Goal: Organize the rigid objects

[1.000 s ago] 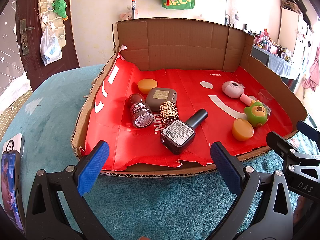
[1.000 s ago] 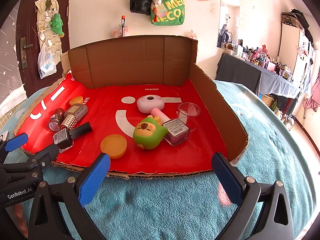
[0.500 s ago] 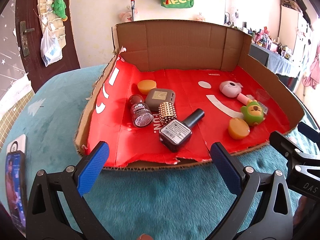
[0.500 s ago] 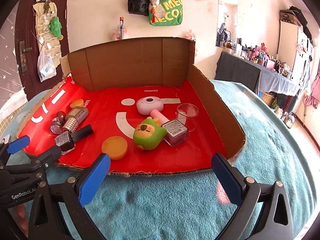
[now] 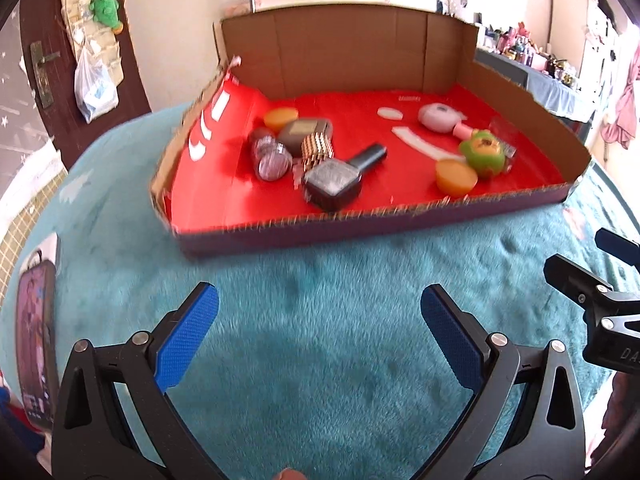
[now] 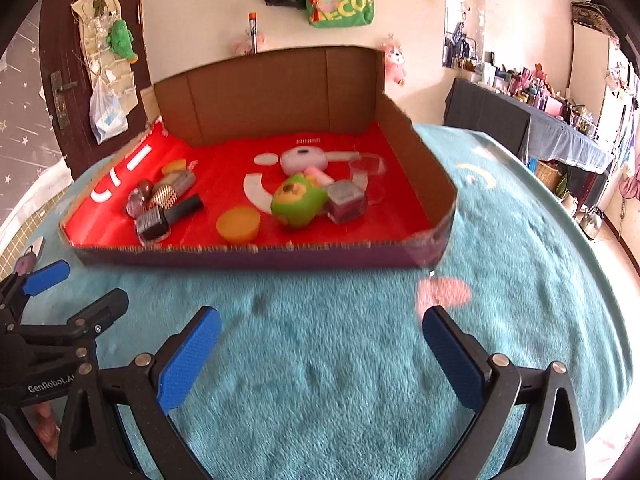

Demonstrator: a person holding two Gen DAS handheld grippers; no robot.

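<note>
Reading MINISO on red liner [image 6: 224, 184], GenRobot on left gripper [image 6: 72, 292]

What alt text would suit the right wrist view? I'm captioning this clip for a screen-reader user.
A shallow cardboard tray lined in red sits on a teal plush blanket, holding a green toy, an orange lid and cosmetics. The right gripper hovers open and empty in front of it.

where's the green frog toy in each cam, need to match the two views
Left wrist: green toy sits right of centre in the tray, near the front edge, behind the orange cap.
Right wrist: green toy sits mid-tray, right of the orange cap.
Shared landmark: the tall cardboard back wall.
</note>
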